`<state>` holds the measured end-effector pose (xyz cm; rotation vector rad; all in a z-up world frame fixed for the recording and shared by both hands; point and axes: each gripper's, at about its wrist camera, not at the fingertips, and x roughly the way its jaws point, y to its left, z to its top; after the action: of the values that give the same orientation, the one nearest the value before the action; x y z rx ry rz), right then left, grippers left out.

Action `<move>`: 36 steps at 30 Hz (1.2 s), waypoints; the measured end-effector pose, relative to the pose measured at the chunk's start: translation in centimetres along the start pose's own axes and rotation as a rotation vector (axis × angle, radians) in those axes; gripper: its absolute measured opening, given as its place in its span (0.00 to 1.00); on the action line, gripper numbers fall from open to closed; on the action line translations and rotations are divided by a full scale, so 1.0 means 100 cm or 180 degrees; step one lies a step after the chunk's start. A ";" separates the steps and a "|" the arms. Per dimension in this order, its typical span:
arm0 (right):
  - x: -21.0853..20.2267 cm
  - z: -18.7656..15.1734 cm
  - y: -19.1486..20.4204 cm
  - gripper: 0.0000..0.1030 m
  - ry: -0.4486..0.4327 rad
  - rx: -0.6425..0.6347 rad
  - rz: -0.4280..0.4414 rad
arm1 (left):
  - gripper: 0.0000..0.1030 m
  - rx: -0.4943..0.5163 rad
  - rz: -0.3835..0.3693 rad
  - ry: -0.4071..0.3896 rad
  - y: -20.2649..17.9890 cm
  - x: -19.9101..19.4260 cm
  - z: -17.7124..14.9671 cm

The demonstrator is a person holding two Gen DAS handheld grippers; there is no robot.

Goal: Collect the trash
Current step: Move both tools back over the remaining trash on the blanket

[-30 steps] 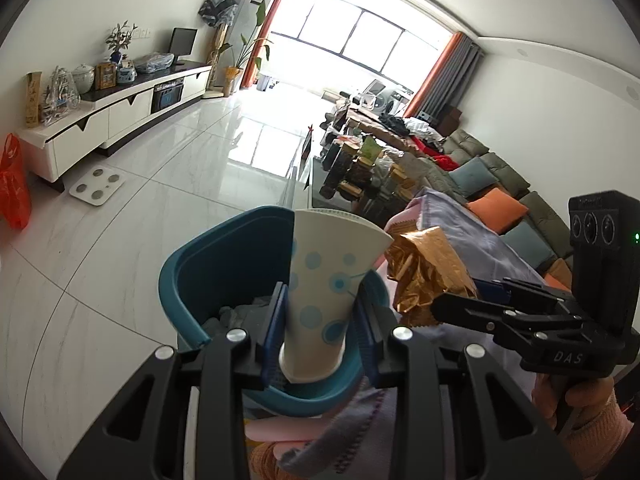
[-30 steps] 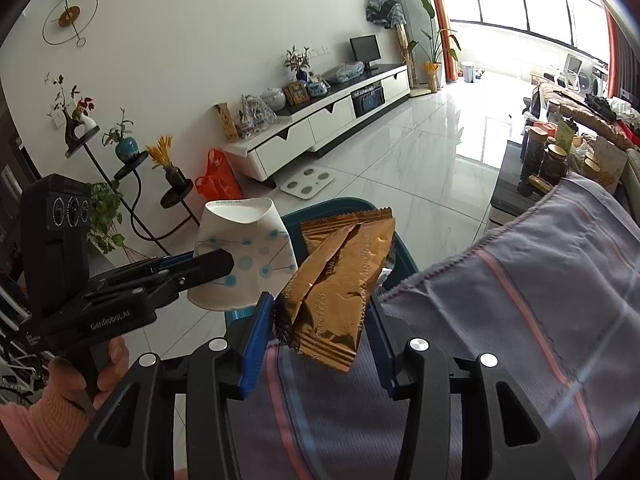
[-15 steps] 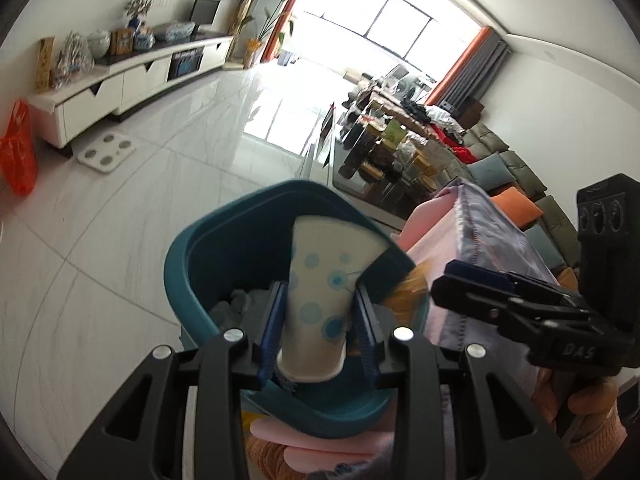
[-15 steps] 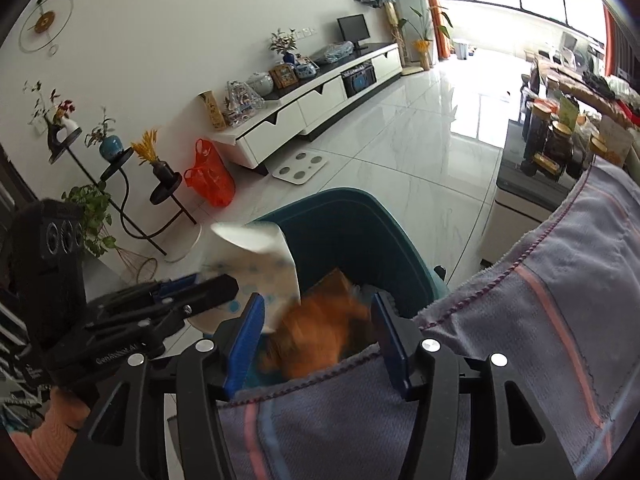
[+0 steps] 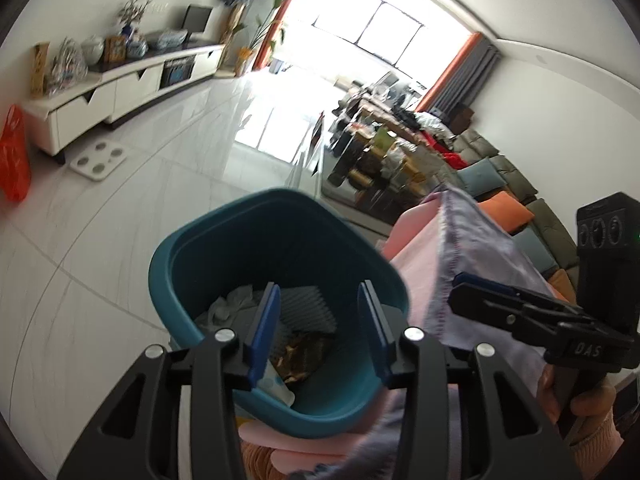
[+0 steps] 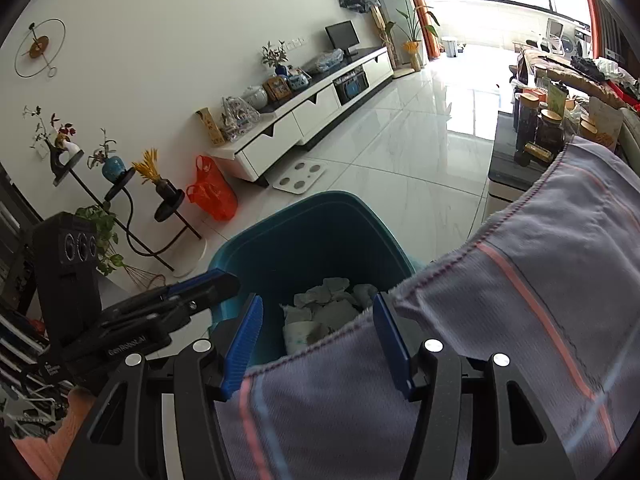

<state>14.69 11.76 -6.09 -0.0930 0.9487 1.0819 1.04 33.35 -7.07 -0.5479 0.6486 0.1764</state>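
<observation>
1. Left tool (image 5: 318, 330) sits low in the middle of its own frame, over the teal bin (image 5: 208, 248), jaws opening with nothing between them.
2. Inside the bin, lower centre, lie the dotted paper cup (image 5: 276, 386), a gold wrapper (image 5: 304, 354) and crumpled tissues (image 6: 328, 308).
3. Right tool (image 6: 318, 340) sits at the lower middle of its frame, fingers apart and empty, above the bin's near edge.
4. Striped lilac cloth (image 6: 520, 320) fills the lower right, beside the bin.
</observation>
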 end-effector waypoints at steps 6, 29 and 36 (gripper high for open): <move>-0.038 -0.015 0.001 0.56 -0.0185 -0.0053 -0.0003 | 0.52 0.0306 -0.0243 -0.0181 -0.036 -0.025 0.001; -0.229 -0.141 -0.097 0.58 -0.0900 0.0692 -0.1133 | 0.57 0.1852 -0.1640 0.0614 -0.271 0.014 -0.104; -0.270 -0.176 -0.134 0.58 -0.1077 0.1040 -0.1433 | 0.59 0.2146 -0.1834 0.0827 -0.324 0.035 -0.129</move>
<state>10.84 -22.82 -3.11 0.1375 0.7381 0.4978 7.45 -0.97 -3.94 -0.0844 0.7267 -0.6477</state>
